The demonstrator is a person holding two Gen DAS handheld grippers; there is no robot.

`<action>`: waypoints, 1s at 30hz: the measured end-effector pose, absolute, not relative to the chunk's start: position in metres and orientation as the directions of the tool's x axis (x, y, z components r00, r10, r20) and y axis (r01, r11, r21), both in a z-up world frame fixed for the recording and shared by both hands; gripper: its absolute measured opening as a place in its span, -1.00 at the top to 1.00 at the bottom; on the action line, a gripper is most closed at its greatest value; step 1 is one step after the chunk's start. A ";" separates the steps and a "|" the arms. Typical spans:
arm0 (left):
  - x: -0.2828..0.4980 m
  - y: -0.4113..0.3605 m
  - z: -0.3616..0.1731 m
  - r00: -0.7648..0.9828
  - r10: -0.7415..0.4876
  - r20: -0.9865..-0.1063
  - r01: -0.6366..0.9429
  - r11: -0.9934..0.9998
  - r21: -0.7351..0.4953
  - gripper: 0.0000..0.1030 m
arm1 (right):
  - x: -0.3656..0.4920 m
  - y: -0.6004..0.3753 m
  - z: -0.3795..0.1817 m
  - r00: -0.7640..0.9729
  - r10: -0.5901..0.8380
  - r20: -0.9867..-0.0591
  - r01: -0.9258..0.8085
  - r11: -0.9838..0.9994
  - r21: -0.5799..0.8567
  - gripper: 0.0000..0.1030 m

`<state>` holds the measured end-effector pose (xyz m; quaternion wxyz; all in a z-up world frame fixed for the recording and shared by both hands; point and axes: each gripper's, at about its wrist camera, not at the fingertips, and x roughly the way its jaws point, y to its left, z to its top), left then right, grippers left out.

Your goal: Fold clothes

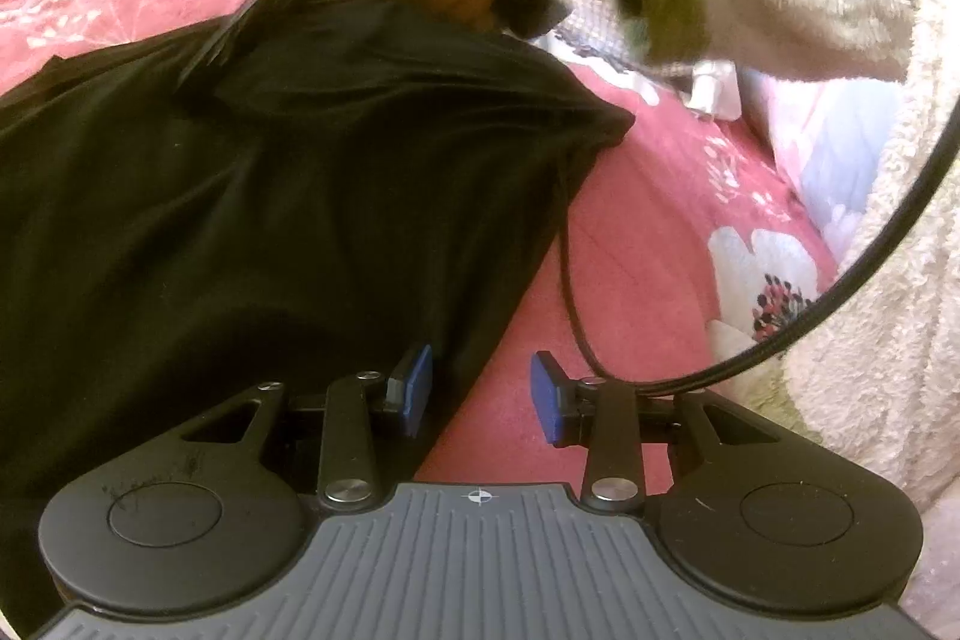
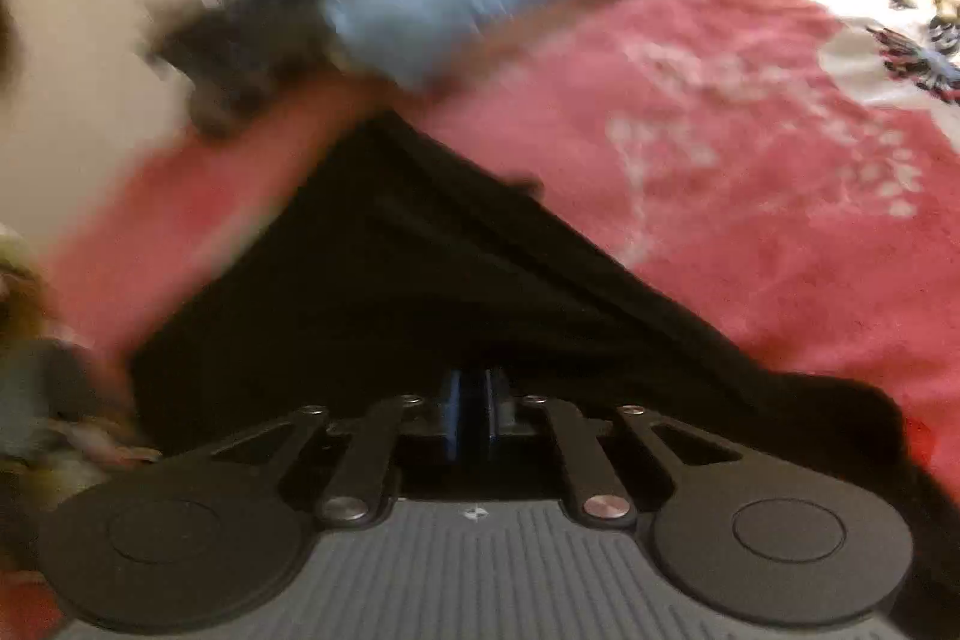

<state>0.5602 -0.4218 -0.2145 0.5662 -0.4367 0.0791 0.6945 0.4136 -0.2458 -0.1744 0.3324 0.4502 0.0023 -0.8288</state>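
1. Left wrist view: the black garment (image 1: pixel 252 196) lies spread on the pink floral bedspread (image 1: pixel 648 244), its edge running past the left gripper (image 1: pixel 480 397), whose blue pads stand apart with nothing pressed between them.
2. Right wrist view: the right gripper (image 2: pixel 474 415) is clenched, pads together at the garment's near edge; black cloth bunches and pulls taut away from them, so it appears pinched, though blur hides the exact contact.
3. A blue folded item (image 2: pixel 480 4) sits at the far end of the bedspread, well apart from the garment.
4. Judgement: a fold is being carried across. To do it well, keep the right grip firm, lift low, and draw the edge straight over.
5. Anchor the opposite edge with the left gripper so the cloth does not drag, and keep the trailing cable (image 1: pixel 576 304) clear.
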 end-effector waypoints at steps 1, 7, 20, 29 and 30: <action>0.560 -0.422 -0.214 0.024 0.716 -0.697 -0.856 -0.345 -0.384 0.29 | 0.411 -0.239 -0.173 -0.442 -0.511 -0.737 0.485 -0.827 0.283 1.00; 0.558 -0.434 -0.206 0.018 0.719 -0.694 -0.834 -0.372 -0.407 0.29 | 0.468 -0.190 -0.148 -0.557 -0.447 -0.700 0.372 -0.888 0.271 0.87; 0.558 -0.437 -0.212 0.040 0.696 -0.717 -0.827 -0.380 -0.415 0.29 | 0.636 -0.089 -0.161 -0.666 -0.129 -0.734 -0.010 -0.983 0.182 0.92; 0.569 -0.457 -0.213 0.082 0.640 -0.764 -0.751 -0.465 -0.470 0.29 | 0.654 -0.180 -0.187 -0.445 -0.463 -0.767 0.369 -0.875 0.314 0.71; 0.570 -0.465 -0.211 0.084 0.632 -0.771 -0.735 -0.483 -0.476 0.29 | 0.654 -0.170 -0.184 -0.424 -0.461 -0.780 0.315 -0.882 0.350 0.70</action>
